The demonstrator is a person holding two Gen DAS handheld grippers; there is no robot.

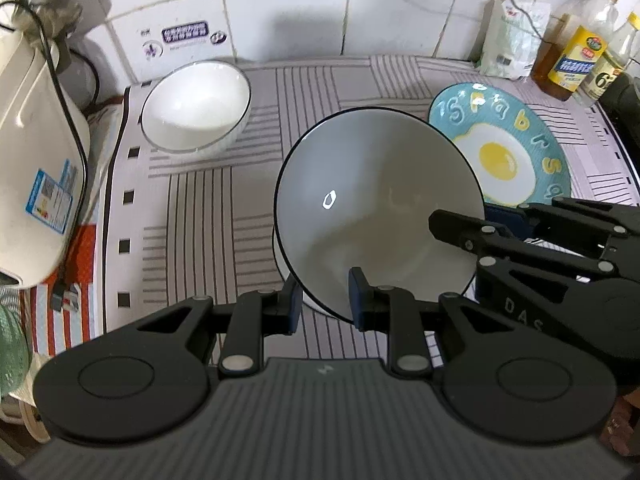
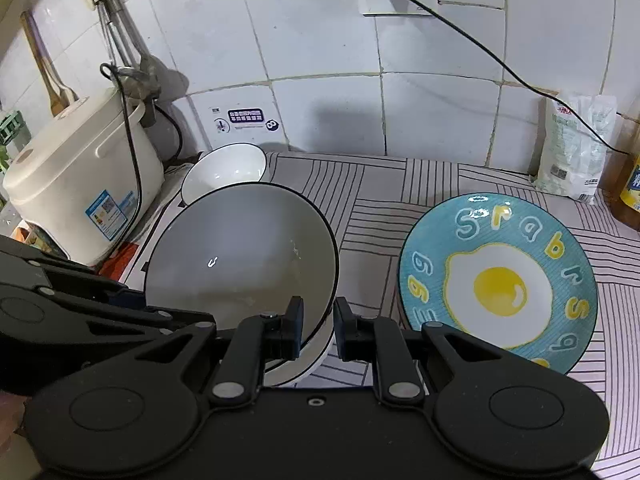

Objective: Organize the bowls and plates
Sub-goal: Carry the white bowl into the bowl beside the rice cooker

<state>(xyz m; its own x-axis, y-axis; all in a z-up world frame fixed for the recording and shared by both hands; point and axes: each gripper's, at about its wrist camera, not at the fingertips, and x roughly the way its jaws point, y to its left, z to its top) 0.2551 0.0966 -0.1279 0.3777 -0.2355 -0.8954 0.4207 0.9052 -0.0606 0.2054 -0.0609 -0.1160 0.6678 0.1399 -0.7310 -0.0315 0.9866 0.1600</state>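
Note:
A large white bowl (image 1: 376,200) with a thin black rim hangs tilted above the striped mat, gripped from two sides. My left gripper (image 1: 325,300) is shut on its near rim, one pad inside and one outside. My right gripper (image 2: 319,328) is shut on the opposite rim, and it shows at the right of the left wrist view (image 1: 480,220). A second white bowl (image 1: 196,108) stands upright at the back left by the wall. A blue plate (image 2: 496,280) with a fried-egg picture and letters lies flat on the right.
A cream rice cooker (image 2: 76,192) with a black cord stands at the left edge. Oil bottles (image 1: 576,52) and a white bag (image 2: 576,148) stand at the back right against the tiled wall. A striped mat (image 1: 192,208) covers the counter.

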